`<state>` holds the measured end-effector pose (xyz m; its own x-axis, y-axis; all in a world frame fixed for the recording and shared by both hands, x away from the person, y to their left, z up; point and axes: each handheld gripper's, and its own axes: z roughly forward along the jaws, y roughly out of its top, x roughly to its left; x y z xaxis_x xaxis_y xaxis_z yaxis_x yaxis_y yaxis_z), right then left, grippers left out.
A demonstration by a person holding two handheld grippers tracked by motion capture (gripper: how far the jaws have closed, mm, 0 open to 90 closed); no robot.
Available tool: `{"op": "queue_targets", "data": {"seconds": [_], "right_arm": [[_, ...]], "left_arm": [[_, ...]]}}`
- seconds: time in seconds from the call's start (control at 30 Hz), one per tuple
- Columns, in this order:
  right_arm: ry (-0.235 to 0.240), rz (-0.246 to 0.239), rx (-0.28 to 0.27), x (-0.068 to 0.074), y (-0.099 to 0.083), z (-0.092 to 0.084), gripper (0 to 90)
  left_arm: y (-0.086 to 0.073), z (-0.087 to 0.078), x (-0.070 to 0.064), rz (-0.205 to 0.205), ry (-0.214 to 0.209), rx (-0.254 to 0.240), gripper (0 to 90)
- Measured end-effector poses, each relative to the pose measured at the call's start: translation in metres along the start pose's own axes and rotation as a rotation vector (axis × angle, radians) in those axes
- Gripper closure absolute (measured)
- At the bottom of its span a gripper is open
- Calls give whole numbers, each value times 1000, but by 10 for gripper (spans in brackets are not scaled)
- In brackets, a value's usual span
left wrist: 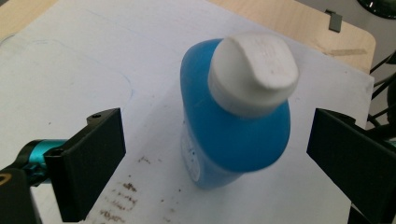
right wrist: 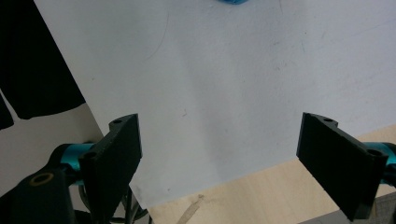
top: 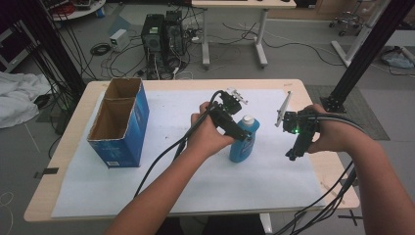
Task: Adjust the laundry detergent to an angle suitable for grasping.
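Blue bottle (top: pixel 242 143): stood upright at the centre of the high view on the white sheet (top: pixel 171 181) covering the counter (top: pixel 313 98); long axis vertical, white cap (left wrist: pixel 254 74) pointed upward. Left claw (left wrist: pixel 215 154): spread wide, 1 jaw seen on either side of the bottle, neither touching. Right claw (right wrist: pixel 219 158): spread wide, nothing between the jaws, held at right of centre above the sheet's edge. Blue cardboard box (top: pixel 120 122): open-topped, at left of frame.

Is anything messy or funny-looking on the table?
Yes, a little. The white sheet has brown specks and smears beside the base of the blue bottle, like dried dirt. The bottle itself stands upright with its white cap on, between the open jaws of the left hand-held gripper. Nothing looks spilled.
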<state>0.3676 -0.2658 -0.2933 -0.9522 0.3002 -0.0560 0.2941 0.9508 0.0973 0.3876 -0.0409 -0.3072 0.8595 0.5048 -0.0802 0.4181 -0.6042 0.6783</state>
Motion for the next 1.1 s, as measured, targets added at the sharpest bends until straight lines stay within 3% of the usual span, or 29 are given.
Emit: {"op": "queue_targets", "data": {"seconds": [0.23, 0.6, 1.1], "right_arm": [[5, 13, 3, 0, -3, 0, 133], [9, 13, 0, -2, -3, 2, 133], [14, 10, -4, -4, -3, 6, 133]], "left_arm": [[8, 16, -4, -9, 15, 4, 44], [9, 33, -3, -27, 37, 22, 44], [12, 49, -9, -17, 62, 39, 44]]}}
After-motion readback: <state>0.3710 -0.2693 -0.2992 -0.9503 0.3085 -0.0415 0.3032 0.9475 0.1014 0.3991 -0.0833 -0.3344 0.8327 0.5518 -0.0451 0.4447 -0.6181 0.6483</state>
